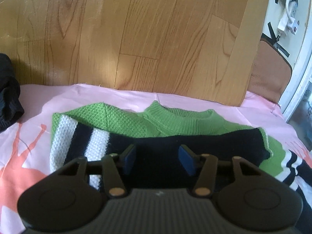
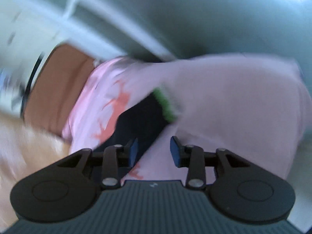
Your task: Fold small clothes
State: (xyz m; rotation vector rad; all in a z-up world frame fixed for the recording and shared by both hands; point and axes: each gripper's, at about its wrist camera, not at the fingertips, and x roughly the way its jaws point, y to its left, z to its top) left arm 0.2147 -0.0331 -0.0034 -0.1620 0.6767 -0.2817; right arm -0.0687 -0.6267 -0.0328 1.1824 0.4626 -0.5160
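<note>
A small knit sweater [image 1: 124,120], green with navy and white stripes, lies partly folded on a pink cloth [image 1: 35,117]. Its green collar [image 1: 179,119] faces the floor side and a navy band [image 1: 195,146] is folded across the front. My left gripper [image 1: 158,158] is open and empty, hovering just over the navy band. My right gripper [image 2: 154,152] is open and empty above the pink cloth [image 2: 234,101]. The right wrist view is blurred; a navy and green part of the sweater [image 2: 142,117] shows ahead of the fingers.
A black garment [image 1: 7,91] lies at the left edge of the cloth. Wooden floor [image 1: 117,35] lies beyond the cloth. A brown cushion [image 1: 271,68] and a white power strip [image 1: 288,17] are at the right.
</note>
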